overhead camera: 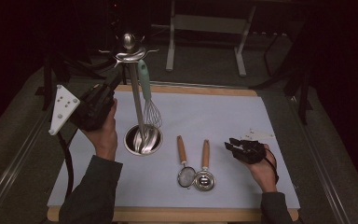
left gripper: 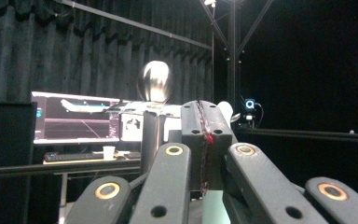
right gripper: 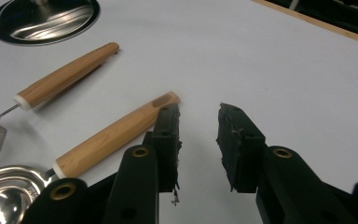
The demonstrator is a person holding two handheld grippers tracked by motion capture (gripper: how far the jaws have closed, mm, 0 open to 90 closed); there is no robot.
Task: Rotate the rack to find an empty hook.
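A whisk with a pale teal handle and steel wires [overhead camera: 146,91] hangs upright from the hooked steel stand [overhead camera: 131,88], at the mat's eleven o'clock. A wooden-handled steel scoop [overhead camera: 204,168] lies flat at six o'clock, handle pointing to twelve, just beside a wooden-handled mesh strainer [overhead camera: 183,163] at its nine o'clock.

Dim room, dark surround; white table [overhead camera: 223,116] lit from above, soft shadows. Steel stand [overhead camera: 129,46] glares. Left gripper view's background slightly blurred.

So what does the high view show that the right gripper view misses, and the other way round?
High view alone: the whisk hanging on the stand, and the shut left gripper raised beside it. Right gripper view alone: a close look between the right gripper's parted jaws, with nothing there. Both: two wooden-handled utensils, the strainer and the ladle, plus the stand's base.
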